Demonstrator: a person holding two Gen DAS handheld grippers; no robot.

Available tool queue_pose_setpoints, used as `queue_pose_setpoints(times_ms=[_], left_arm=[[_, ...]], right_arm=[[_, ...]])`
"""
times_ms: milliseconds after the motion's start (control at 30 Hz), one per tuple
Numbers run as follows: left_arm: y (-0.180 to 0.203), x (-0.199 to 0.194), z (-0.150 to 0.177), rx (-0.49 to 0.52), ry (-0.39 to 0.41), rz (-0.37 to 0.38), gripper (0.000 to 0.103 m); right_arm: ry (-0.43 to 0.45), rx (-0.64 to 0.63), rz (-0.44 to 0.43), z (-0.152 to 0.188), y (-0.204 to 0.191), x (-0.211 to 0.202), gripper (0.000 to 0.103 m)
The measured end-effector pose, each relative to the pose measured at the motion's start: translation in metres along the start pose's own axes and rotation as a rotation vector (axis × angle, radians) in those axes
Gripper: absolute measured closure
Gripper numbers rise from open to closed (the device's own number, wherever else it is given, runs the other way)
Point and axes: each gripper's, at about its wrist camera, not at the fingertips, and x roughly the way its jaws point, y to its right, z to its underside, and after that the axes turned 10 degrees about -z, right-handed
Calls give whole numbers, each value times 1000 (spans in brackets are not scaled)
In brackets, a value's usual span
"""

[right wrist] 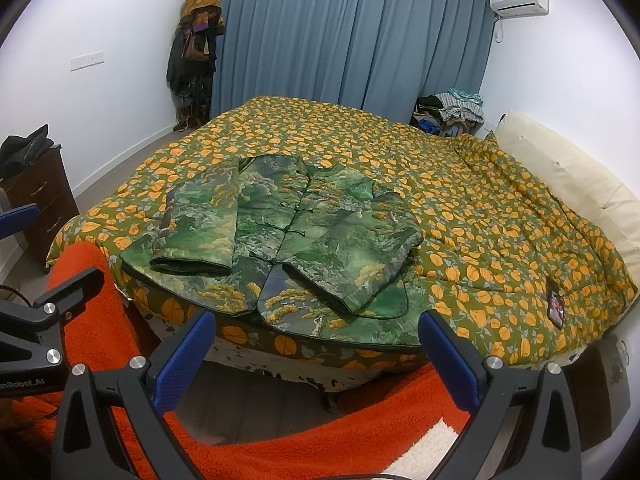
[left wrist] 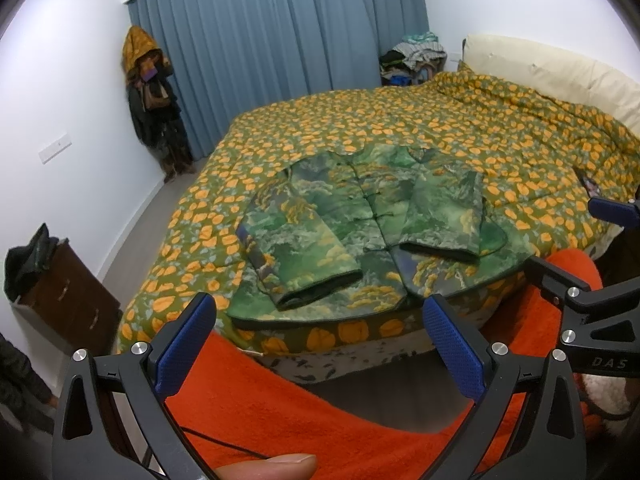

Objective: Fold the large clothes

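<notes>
A green landscape-print jacket (left wrist: pixel 360 220) with knot buttons lies flat, front up, on the near edge of the bed, both sleeves folded over its front. It also shows in the right wrist view (right wrist: pixel 288 236). My left gripper (left wrist: pixel 320 320) is open and empty, held back from the bed just short of the jacket's hem. My right gripper (right wrist: pixel 316 336) is open and empty, also short of the hem. Part of the right gripper shows at the right edge of the left wrist view (left wrist: pixel 612 208).
The bed has a green quilt with orange flowers (right wrist: pixel 460 200) and a cream headboard (right wrist: pixel 568 176). A phone (right wrist: pixel 555 305) lies on the quilt at right. An orange fleece sleeve (left wrist: pixel 280 408) is below the grippers. A dark dresser (left wrist: pixel 68 296) stands at left. Clothes pile (right wrist: pixel 452 112) by blue curtains.
</notes>
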Motion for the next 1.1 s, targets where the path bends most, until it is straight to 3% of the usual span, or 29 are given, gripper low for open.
queue_pose_setpoints(times_ms=[1100], left_arm=[[8, -5, -1, 13, 5, 12, 0]], right_arm=[[-11, -7, -20, 0, 2, -4, 0]])
